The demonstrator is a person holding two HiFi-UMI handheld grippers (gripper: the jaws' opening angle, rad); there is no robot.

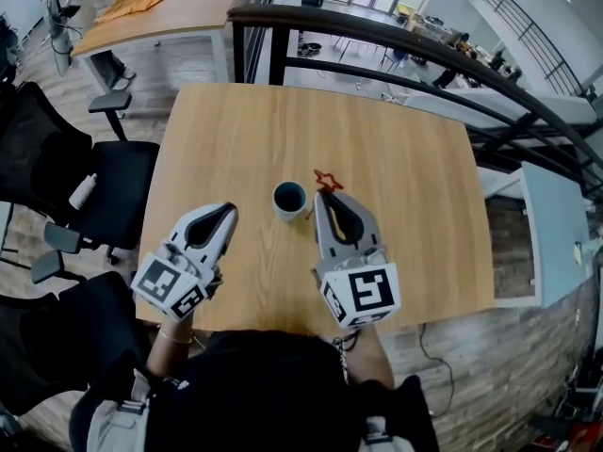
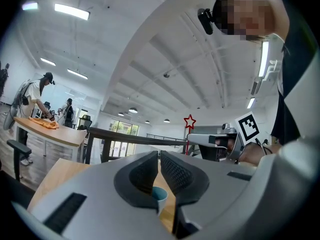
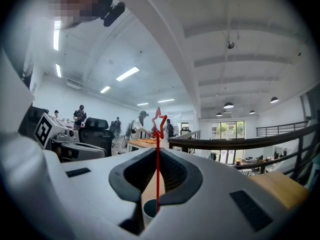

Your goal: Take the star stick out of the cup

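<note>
Wooden desk [image 1: 405, 205] carries just the cup [image 1: 290, 199], set mid-desk within reach of both arms. Right gripper [image 1: 323, 194] is just beside the cup, jaws clenched on the red star stick [image 3: 157, 169]. It pinches the thin shaft below the star, upright, which suits a straight lift. The stick's lower end looks level with the cup mouth, probably not clear yet. Left gripper [image 1: 229, 210] hangs near the cup's other side, jaws pressed together and empty, likely on standby to steady it.
</note>
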